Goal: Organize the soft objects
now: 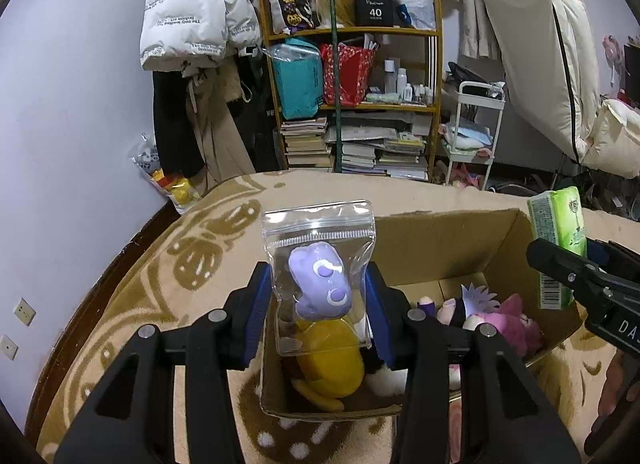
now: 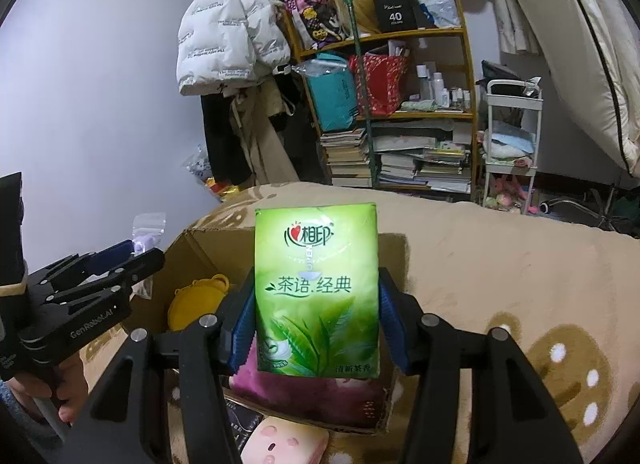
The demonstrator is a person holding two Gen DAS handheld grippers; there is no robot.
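My left gripper (image 1: 318, 304) is shut on a clear zip bag (image 1: 320, 240) with a purple soft toy (image 1: 320, 282) inside, held above the left end of an open cardboard box (image 1: 436, 240). My right gripper (image 2: 316, 316) is shut on a green tissue pack (image 2: 316, 288), held upright over the same box (image 2: 208, 240). The tissue pack also shows in the left wrist view (image 1: 558, 240). Inside the box lie a yellow plush (image 1: 332, 360), a pink plush (image 1: 508, 324) and other soft toys. The left gripper (image 2: 132, 260) shows at the left of the right wrist view.
The box sits on a beige patterned blanket (image 1: 160, 288) on a bed. A pink pillow-like toy (image 2: 284, 440) lies in front of the box. Behind stand a cluttered shelf (image 1: 352, 104), hanging coats (image 1: 200, 24), a white cart (image 1: 476, 132) and a leaning mattress (image 1: 540, 44).
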